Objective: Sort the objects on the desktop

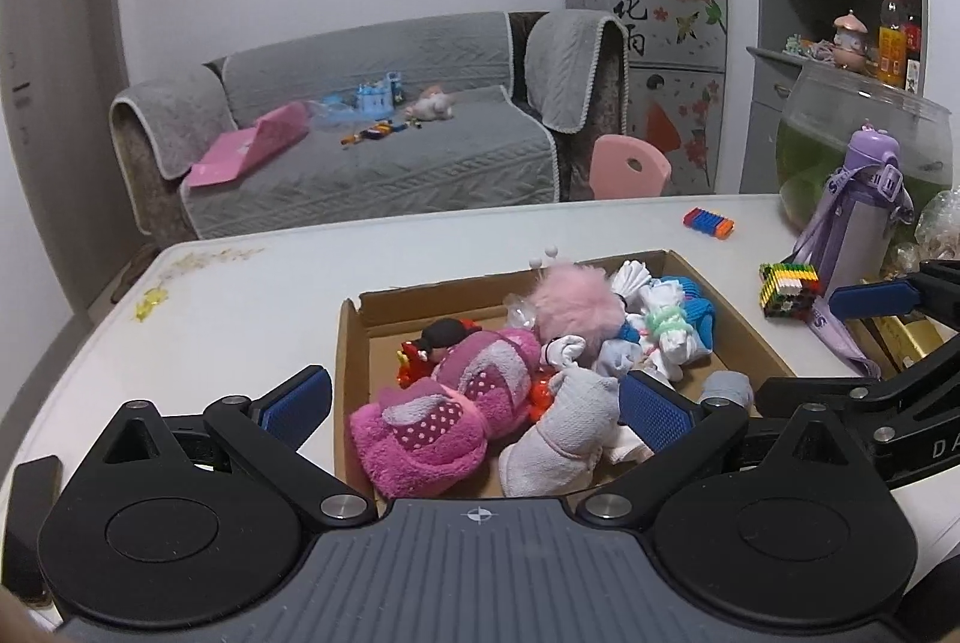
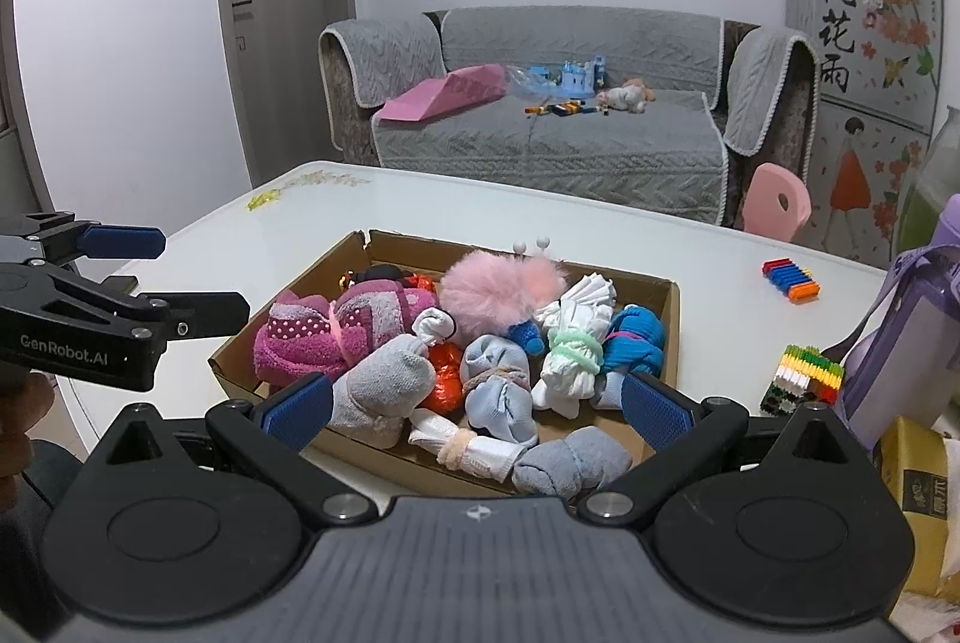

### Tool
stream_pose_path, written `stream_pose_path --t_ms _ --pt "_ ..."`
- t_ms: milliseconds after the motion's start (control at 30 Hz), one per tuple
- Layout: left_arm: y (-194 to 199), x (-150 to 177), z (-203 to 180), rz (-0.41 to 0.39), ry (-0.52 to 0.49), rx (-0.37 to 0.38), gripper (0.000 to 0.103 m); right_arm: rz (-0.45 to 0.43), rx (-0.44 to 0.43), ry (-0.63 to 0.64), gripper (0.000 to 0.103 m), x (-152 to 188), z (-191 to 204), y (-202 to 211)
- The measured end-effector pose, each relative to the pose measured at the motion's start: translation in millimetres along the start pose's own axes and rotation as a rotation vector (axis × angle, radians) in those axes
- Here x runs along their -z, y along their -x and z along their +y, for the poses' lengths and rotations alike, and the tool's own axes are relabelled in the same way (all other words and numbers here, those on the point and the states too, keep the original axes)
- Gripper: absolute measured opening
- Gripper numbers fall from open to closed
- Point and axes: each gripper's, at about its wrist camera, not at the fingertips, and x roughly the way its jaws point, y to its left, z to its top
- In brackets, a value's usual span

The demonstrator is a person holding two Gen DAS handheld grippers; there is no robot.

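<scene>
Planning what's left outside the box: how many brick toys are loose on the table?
2. A striped block lies alone on the far table, beyond the box. A multicolour block sits right of the box, beside the purple bottle. Clutter on the right may hide more.

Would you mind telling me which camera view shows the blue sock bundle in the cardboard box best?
The right wrist view: the blue sock bundle lies near and unobstructed by the box's right wall. In the left wrist view the same bundle sits farther back, partly hidden behind the white socks.
</scene>
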Motion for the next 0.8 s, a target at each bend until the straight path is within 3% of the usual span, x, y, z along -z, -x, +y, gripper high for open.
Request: stream_pose_path --t_ms 800 --pt "2.7 -4.0 1.0 -0.013 -0.011 0.016 0.103 0.001 -0.004 0.012 0.102 -7.9 8.3 -2.8"
